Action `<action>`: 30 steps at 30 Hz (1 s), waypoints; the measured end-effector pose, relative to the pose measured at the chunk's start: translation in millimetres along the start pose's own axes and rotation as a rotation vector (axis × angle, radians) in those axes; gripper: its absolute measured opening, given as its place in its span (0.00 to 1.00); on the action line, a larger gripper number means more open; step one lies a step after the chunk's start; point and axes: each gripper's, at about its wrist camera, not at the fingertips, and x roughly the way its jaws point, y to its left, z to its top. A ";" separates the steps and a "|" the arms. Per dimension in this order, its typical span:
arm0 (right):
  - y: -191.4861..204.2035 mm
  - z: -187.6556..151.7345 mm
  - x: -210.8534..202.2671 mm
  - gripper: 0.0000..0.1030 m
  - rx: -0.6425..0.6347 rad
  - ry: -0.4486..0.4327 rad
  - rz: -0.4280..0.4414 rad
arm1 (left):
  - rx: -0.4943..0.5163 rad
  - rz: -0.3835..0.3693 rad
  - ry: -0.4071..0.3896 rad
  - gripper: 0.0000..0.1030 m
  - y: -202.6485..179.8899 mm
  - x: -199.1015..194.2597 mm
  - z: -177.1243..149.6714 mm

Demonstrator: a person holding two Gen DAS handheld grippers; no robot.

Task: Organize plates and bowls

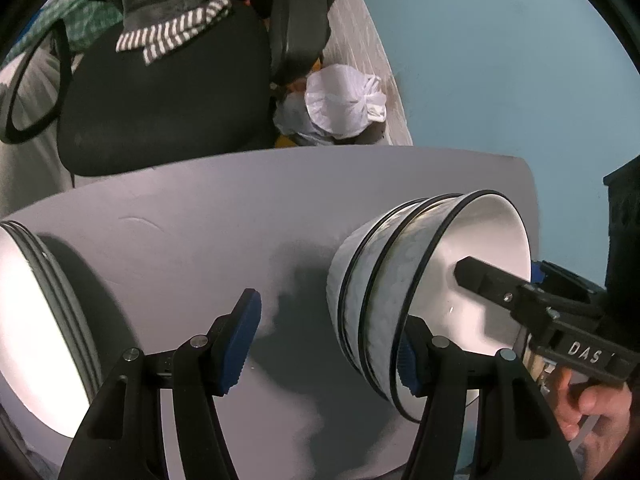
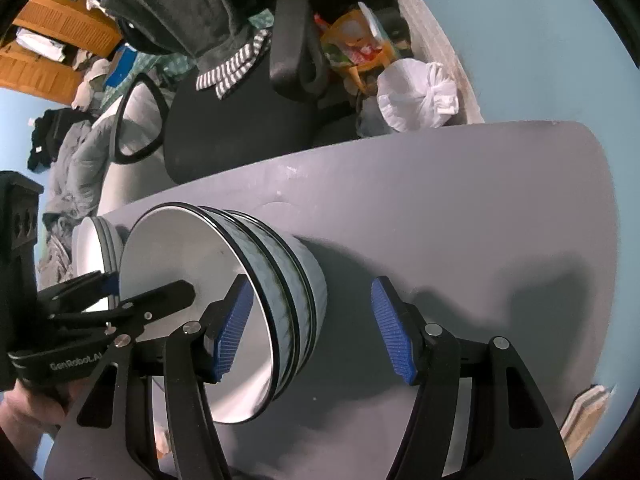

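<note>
The bowls sit nested on the table, between both grippers — plates stacked far left. The left gripper and right gripper both gape, each with one finger inside the top bowl's rim — likely steadying the stack.

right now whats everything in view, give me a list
bowls: three nested, white with pale blue pattern and black rims, on the table between the two grippers
plates: a stack, white with dark rims, count unclear, on the table left of the bowls
table: one, grey
office chair: one, black, behind the table
striped cloth: one, grey and white, draped on the chair
plastic bag: one, white, tied, on the floor beside the chair
left gripper: open, blue pads, one of its fingers at the bowls' rim
right gripper: open, one of its fingers inside the top bowl
</note>
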 end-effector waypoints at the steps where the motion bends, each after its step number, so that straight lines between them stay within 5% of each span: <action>1: 0.2 -0.7 1.6 0.61 -0.003 0.009 0.002 | -0.010 -0.007 0.006 0.61 0.4 1.7 0.1; 6: -0.6 -1.6 7.2 0.43 -0.038 0.054 0.013 | -0.028 -0.031 0.012 0.61 1.2 3.4 0.3; 11: -3.6 2.5 10.3 0.37 -0.050 0.085 0.046 | -0.049 -0.068 0.028 0.60 3.2 7.0 3.3; 17: -0.3 2.2 12.7 0.34 -0.064 0.108 0.063 | -0.077 -0.153 0.044 0.30 1.2 6.0 4.9; 28: 1.2 -2.0 16.4 0.34 -0.089 0.127 0.090 | -0.025 -0.109 0.036 0.31 -4.6 3.3 7.1; 30: -1.2 -0.7 18.5 0.44 -0.087 0.134 0.082 | -0.018 -0.107 0.045 0.36 -2.5 3.4 7.7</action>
